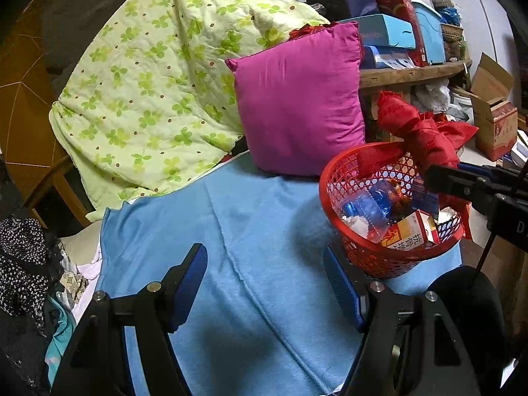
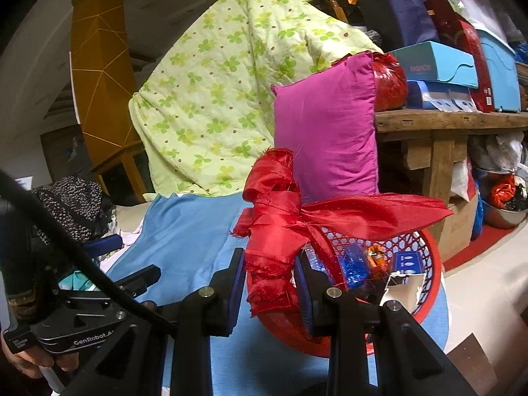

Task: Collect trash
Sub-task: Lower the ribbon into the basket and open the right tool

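the red ribbon (image 2: 280, 227) hides the near rim of the red basket (image 1: 363, 254), where the right gripper (image 2: 270, 283) is clamped on it. the basket of wrappers and boxes sits on the blue cloth (image 1: 231, 231) before a magenta pillow (image 1: 297, 105). the left gripper (image 1: 264, 283) hangs apart, empty, over the cloth.

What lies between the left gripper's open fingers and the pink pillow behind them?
Only bare blue cloth. In the left wrist view it runs from the left gripper to the foot of the pink pillow; the red basket sits off to the right.
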Demonstrator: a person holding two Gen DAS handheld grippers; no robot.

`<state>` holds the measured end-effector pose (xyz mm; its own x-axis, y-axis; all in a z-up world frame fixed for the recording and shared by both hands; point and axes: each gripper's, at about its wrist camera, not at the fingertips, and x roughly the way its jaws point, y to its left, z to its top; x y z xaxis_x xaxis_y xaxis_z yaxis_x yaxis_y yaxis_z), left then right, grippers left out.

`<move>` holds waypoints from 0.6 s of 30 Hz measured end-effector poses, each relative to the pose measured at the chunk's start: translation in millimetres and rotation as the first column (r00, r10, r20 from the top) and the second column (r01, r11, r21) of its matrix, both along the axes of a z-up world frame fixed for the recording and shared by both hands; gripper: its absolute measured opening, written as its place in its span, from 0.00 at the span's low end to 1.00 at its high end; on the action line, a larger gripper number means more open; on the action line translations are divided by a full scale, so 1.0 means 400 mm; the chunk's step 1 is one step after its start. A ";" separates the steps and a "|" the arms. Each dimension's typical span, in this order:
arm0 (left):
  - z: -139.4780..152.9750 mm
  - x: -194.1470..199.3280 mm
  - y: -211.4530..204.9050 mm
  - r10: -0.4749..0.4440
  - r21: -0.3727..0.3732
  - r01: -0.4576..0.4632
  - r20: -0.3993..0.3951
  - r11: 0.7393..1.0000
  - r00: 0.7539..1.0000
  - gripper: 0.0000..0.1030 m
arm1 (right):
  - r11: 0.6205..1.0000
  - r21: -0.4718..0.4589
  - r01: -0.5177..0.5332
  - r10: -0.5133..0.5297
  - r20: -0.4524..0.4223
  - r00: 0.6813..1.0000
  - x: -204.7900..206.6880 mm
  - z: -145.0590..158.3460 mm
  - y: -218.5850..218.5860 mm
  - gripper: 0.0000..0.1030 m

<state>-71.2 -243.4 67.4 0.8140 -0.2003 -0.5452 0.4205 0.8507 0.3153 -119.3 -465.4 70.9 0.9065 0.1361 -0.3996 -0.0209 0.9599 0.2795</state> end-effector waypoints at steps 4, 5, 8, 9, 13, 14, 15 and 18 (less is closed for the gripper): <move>-0.005 0.002 -0.007 -0.006 0.002 0.006 -0.007 1.000 1.000 0.71 | 1.000 -0.001 0.011 -0.011 -0.003 1.000 0.000 0.001 -0.008 0.30; -0.005 0.002 -0.010 -0.008 0.002 0.008 -0.009 1.000 1.000 0.71 | 1.000 0.002 0.012 -0.012 -0.004 1.000 0.000 0.001 -0.009 0.30; -0.010 0.004 -0.014 -0.013 0.006 0.013 -0.015 1.000 1.000 0.71 | 1.000 0.001 0.015 -0.015 -0.004 1.000 0.000 0.001 -0.012 0.30; -0.012 0.005 -0.016 -0.014 0.006 0.014 -0.018 1.000 1.000 0.71 | 1.000 -0.001 0.016 -0.016 -0.005 1.000 0.000 0.002 -0.012 0.30; -0.019 0.010 -0.027 -0.023 0.011 0.023 -0.027 1.000 0.999 0.71 | 1.000 0.000 0.023 -0.023 -0.005 1.000 -0.003 0.002 -0.012 0.30; -0.022 0.011 -0.031 -0.025 0.011 0.025 -0.030 1.000 0.999 0.71 | 1.000 -0.001 0.025 -0.025 -0.005 1.000 -0.004 0.002 -0.013 0.30; -0.023 0.013 -0.032 -0.027 0.010 0.027 -0.033 1.000 0.999 0.71 | 1.000 0.000 0.028 -0.028 -0.006 1.000 -0.005 0.002 -0.014 0.30; -0.026 0.018 -0.039 -0.033 0.006 0.033 -0.043 0.999 0.999 0.71 | 0.999 0.002 0.040 -0.040 -0.007 0.999 -0.010 0.001 -0.018 0.30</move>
